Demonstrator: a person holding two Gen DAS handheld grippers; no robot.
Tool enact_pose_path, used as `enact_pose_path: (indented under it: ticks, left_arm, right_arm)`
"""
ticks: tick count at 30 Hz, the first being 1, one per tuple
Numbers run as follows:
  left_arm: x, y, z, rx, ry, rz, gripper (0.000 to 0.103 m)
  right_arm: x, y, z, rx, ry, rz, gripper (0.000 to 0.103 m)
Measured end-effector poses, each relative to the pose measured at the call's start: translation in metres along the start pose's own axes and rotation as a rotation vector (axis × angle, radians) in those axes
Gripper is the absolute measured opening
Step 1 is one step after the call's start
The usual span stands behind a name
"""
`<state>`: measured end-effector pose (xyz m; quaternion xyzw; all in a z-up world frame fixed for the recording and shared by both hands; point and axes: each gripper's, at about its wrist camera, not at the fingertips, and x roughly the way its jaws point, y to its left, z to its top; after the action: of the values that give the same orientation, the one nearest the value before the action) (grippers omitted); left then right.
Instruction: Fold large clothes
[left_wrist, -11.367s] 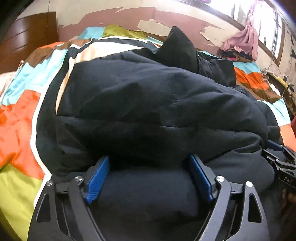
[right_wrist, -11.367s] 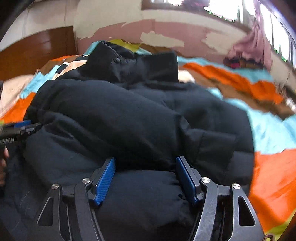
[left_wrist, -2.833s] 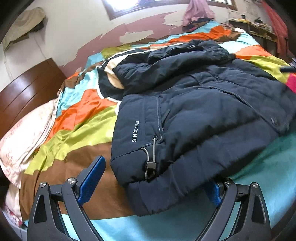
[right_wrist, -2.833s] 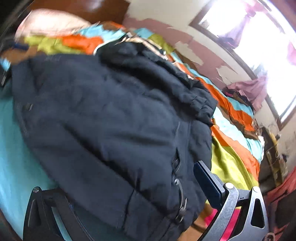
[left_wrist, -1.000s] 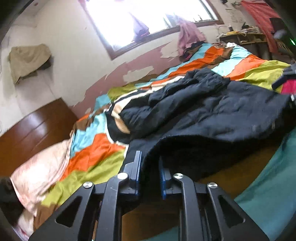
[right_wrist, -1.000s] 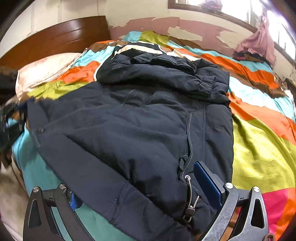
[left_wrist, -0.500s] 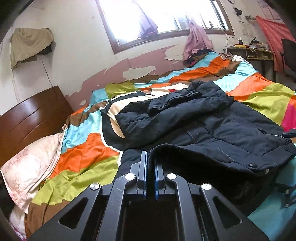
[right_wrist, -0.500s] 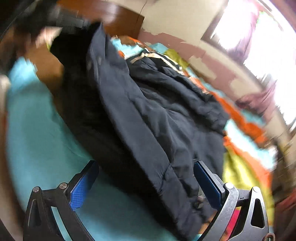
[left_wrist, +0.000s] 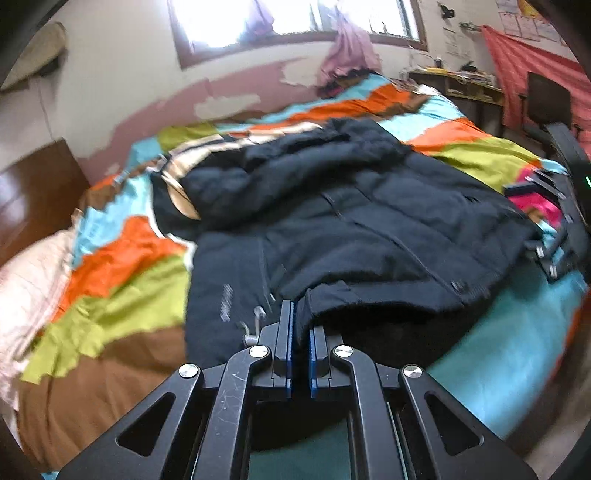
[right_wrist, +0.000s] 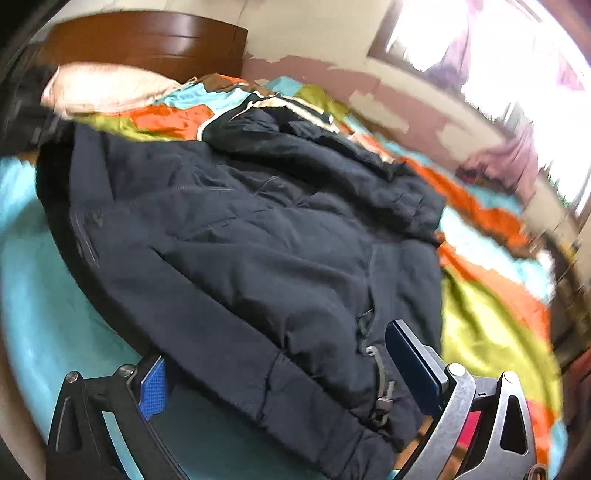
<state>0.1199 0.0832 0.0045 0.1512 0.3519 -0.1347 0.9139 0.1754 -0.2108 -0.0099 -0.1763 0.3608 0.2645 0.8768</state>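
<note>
Dark jacket (left_wrist: 351, 221) spread across striped quilt (left_wrist: 122, 258); left gripper (left_wrist: 300, 325) clenched on hem, right gripper (right_wrist: 280, 373) spread wide around hem corner.

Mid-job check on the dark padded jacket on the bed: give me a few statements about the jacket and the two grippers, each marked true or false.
1. The left gripper is shut on a fold of the dark navy padded jacket. True.
2. The right gripper is clamped tight on the jacket's hem. False: its blue pads stand wide apart, the hem corner lying between them.
3. The jacket lies on a multicoloured patchwork bedspread. True.
4. The jacket is already folded into a compact bundle. False: it is spread wide across the bed.
5. A pale pink pillow lies by the dark wooden headboard. True.
</note>
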Motion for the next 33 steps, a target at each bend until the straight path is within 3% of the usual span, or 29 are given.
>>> enact_pose_path:
  ticks: [5, 7, 9, 12, 16, 21, 23, 24, 25, 33]
  left_arm:
    - [0.005, -0.018, -0.023, 0.118, 0.086, -0.042, 0.017]
    - [0.007, -0.028, -0.034, 0.181, 0.114, -0.059, 0.042]
    - [0.010, -0.037, -0.045, 0.234, 0.123, -0.060, 0.057]
    - [0.018, -0.049, -0.058, 0.313, 0.126, -0.007, 0.060]
    - [0.029, -0.050, -0.062, 0.324, 0.113, 0.070, 0.067]
    - [0.043, -0.043, -0.060, 0.302, 0.094, 0.168, 0.066]
    - [0.044, -0.044, -0.058, 0.301, 0.081, 0.196, 0.051]
    - [0.045, -0.043, -0.055, 0.304, 0.085, 0.209, 0.034]
    - [0.048, -0.042, -0.053, 0.303, 0.097, 0.243, 0.024]
    - [0.031, -0.022, -0.015, 0.162, 0.060, 0.200, 0.012]
  right_arm:
    - [-0.007, -0.005, -0.007, 0.036, 0.030, 0.117, 0.103]
    - [-0.011, -0.007, -0.013, 0.046, 0.047, 0.149, 0.103]
    - [-0.016, -0.004, -0.020, 0.031, 0.056, 0.169, 0.103]
    - [-0.018, 0.007, -0.032, -0.049, 0.089, 0.164, 0.103]
    - [-0.017, 0.018, -0.046, -0.155, 0.113, 0.123, 0.103]
    - [-0.011, 0.015, -0.049, -0.181, 0.129, 0.059, 0.103]
    - [-0.006, 0.010, -0.047, -0.142, 0.136, 0.038, 0.103]
    - [-0.004, 0.007, -0.046, -0.121, 0.135, 0.040, 0.103]
    - [-0.003, 0.007, -0.046, -0.102, 0.127, 0.041, 0.103]
    - [-0.002, 0.014, -0.039, -0.093, 0.083, 0.040, 0.103]
